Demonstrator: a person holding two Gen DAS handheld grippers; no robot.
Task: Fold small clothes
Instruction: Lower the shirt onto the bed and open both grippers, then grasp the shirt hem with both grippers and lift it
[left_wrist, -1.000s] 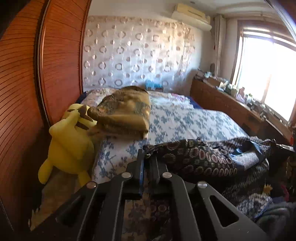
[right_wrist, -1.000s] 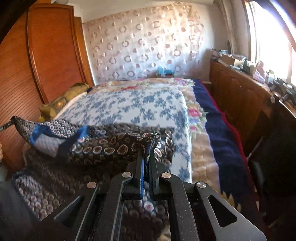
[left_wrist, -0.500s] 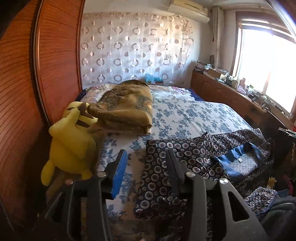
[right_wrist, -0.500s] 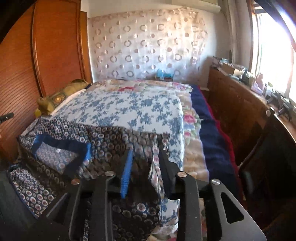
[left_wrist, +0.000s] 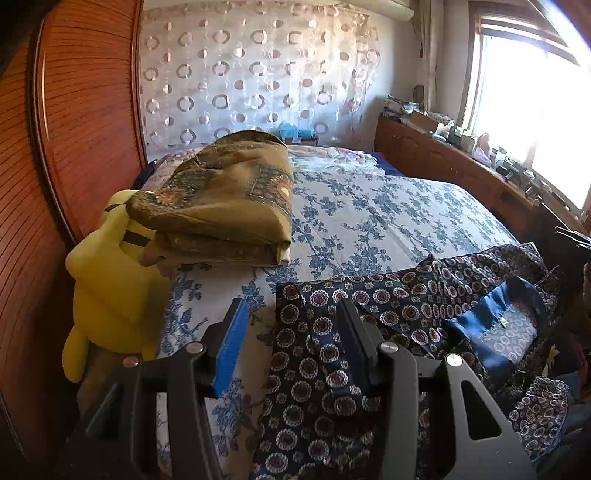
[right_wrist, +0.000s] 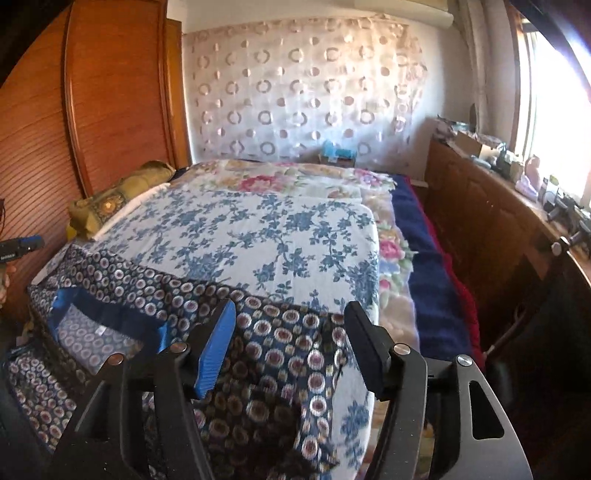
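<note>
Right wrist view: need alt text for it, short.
The right gripper hangs open over a dark patterned garment spread on the near end of a bed, its fingers apart after just opening and not pressing the cloth. The garment's blue-lined neck opening lies to the left; a wooden sideboard runs along the window side.

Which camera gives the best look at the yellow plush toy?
The left wrist view: the plush toy sits whole at the bed's left edge, beside the folded brown blanket. The right wrist view shows no toy, only the blanket.
</note>
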